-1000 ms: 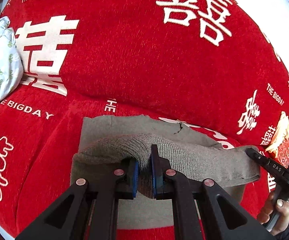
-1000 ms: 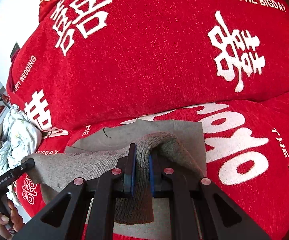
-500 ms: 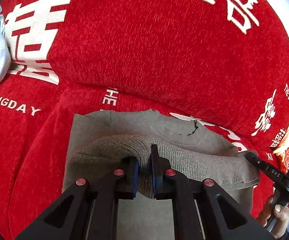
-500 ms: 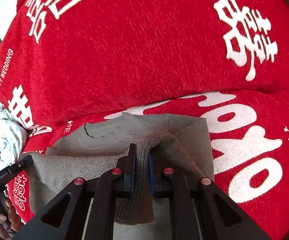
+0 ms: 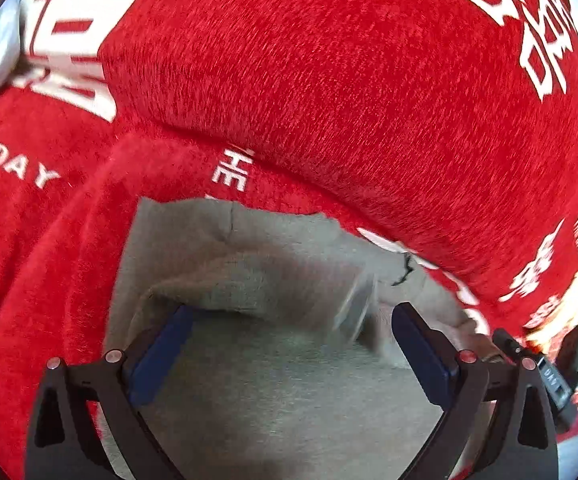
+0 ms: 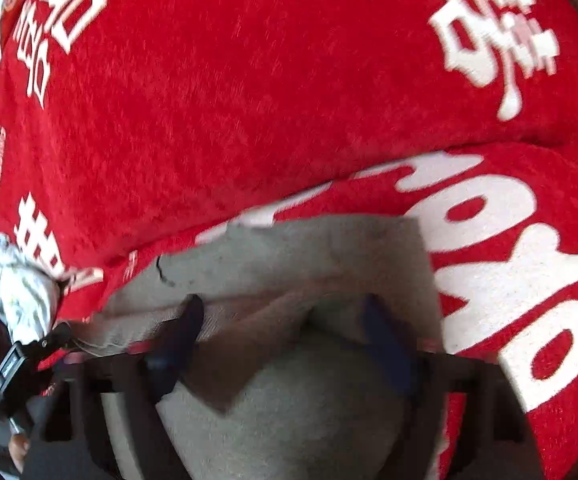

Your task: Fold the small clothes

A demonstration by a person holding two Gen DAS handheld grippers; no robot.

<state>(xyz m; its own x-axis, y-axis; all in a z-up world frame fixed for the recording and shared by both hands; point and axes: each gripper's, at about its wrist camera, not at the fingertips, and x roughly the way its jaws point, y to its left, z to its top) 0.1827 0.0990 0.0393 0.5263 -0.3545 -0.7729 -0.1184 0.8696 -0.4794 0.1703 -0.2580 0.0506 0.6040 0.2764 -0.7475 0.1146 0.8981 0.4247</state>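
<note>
Red sofa cover (image 5: 329, 80): plush, carries everything; seat meets backrest just behind the garment.
Grey knit garment (image 5: 289, 380): lies on the seat, near edge doubled over toward the backrest; judged soft, light, floppy, non-slip. Best held at hem corners.
Left claw (image 5: 289, 344): fingers wide apart, holding nothing.
Right claw (image 6: 285, 344): blurred, fingers apart, fold edge loose between.
</note>
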